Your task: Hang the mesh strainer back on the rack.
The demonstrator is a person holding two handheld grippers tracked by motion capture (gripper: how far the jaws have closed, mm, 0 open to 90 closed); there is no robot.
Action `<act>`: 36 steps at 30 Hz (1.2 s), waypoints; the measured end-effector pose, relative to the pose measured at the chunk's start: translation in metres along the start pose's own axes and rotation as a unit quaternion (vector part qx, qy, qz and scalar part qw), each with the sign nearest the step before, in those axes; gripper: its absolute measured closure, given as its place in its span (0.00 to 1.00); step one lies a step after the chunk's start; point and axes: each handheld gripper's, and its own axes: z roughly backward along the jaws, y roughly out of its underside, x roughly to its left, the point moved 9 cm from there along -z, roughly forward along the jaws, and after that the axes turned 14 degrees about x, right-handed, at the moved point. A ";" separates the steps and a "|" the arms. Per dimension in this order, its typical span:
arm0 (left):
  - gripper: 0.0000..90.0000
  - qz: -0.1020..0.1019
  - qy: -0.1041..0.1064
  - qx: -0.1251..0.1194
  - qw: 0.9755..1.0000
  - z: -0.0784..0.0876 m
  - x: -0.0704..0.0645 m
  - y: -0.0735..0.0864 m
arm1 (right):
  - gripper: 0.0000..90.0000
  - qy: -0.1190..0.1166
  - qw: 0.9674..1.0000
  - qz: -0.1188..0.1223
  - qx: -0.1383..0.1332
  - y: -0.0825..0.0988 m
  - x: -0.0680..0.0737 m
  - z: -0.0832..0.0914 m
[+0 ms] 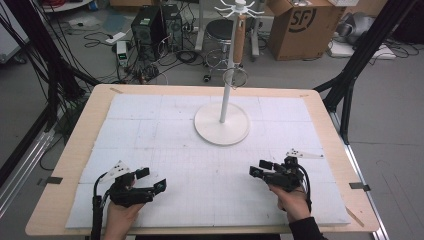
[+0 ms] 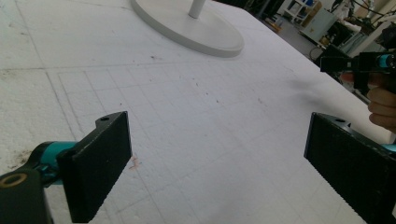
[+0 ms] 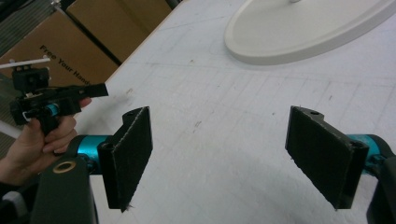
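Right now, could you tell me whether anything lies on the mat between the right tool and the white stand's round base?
Nothing visible does. The right tool, jaws open and empty, faces bare white foam mat up to the white stand's round base.

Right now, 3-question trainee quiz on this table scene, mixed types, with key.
1. True or false: the left gripper holds something between its jaws.
2. What stands on the far middle of the mat? A) a box B) a white stand with a round base C) a bowl
3. Fill in: a thin ring hangs on the stand's ____.

Key:
1. False. In the left gripper view its jaws stand apart over bare mat.
2. B.
3. Pole. The right gripper is open too, near the mat's right edge.
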 end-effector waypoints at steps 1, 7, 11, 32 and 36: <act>0.09 0.001 0.002 0.000 1.000 0.000 -0.001 0.000 | 0.25 0.003 1.000 0.001 -0.002 0.001 -0.001 0.000; 0.09 -0.001 0.004 0.001 1.000 0.000 -0.001 0.000 | 0.24 0.009 1.000 -0.004 -0.001 0.008 -0.006 -0.002; 0.09 -0.005 0.007 0.005 1.000 -0.001 -0.003 0.002 | 0.24 0.017 1.000 0.002 0.010 0.012 -0.008 -0.006; 0.09 0.001 0.006 0.012 1.000 -0.001 0.001 0.003 | 0.23 0.011 1.000 0.000 0.003 0.012 -0.006 -0.003; 0.09 -0.001 0.005 0.015 1.000 -0.002 0.000 0.004 | 0.23 0.009 1.000 -0.003 0.004 0.012 -0.007 -0.003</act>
